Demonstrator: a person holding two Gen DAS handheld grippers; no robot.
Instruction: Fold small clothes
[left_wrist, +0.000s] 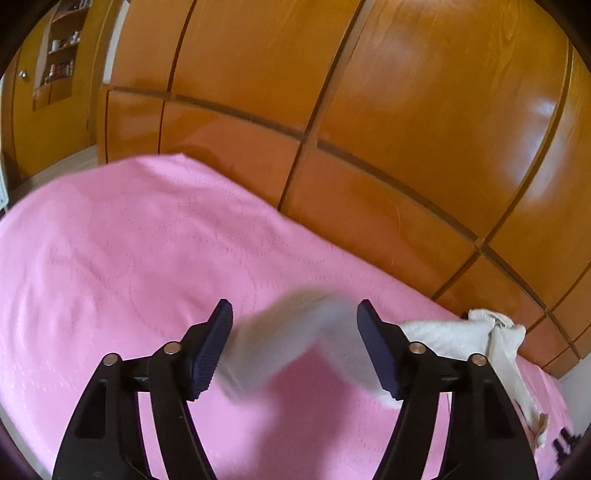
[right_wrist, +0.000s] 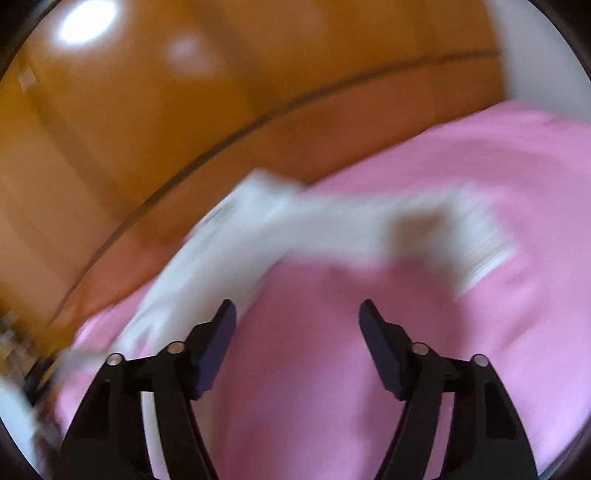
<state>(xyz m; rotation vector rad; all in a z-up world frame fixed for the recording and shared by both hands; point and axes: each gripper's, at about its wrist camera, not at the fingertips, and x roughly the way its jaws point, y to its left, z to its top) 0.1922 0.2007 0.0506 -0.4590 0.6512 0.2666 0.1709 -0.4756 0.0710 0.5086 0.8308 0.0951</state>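
In the left wrist view my left gripper (left_wrist: 295, 312) stands open above the pink bedspread (left_wrist: 129, 258). A small white garment (left_wrist: 291, 347) shows as a blur in the gap between its fingers, and the pads do not press on it. A second white cloth (left_wrist: 465, 334) lies crumpled just to the right, near the bed's far edge. In the right wrist view my right gripper (right_wrist: 295, 312) is open with only pink bedspread (right_wrist: 314, 369) between its fingers. A white garment (right_wrist: 280, 229), heavily blurred, stretches across the bed beyond the fingertips.
Glossy wooden wardrobe doors (left_wrist: 369, 110) run along the far side of the bed. An open shelf with small items (left_wrist: 61, 55) stands at the far left. The wardrobe (right_wrist: 147, 110) also fills the top left of the right wrist view. A small dark object (left_wrist: 563, 443) sits at the bed's right end.
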